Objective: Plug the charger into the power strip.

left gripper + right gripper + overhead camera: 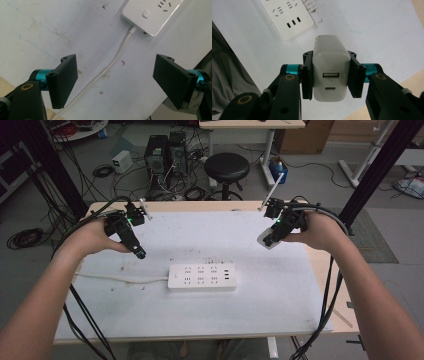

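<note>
While the person leans in from the near edge, things stand like this:

Forearms: both come in from the near side, one toward each side of the worktop (280,305).

Strip: a white power strip (202,277) lies flat near the middle of the worktop, its sockets facing up and three small ports at its right end. Its white cord (120,279) runs off to the left along the surface.

Left hand-held gripper (139,253): spread wide with nothing between the jaws, held over the worktop just left of the strip. In the left gripper view (115,80) the cord passes under the gap, and the strip's button end (150,15) lies ahead.

Right hand-held gripper (270,239): pinching a white charger (266,239) above the worktop, up and to the right of the strip and well apart from it. In the right gripper view (330,77) the jaws press the charger's (329,67) two sides, its two ports face the camera, and the strip (287,17) lies beyond.

Stool (227,167): black, on the floor past the far edge.
</note>
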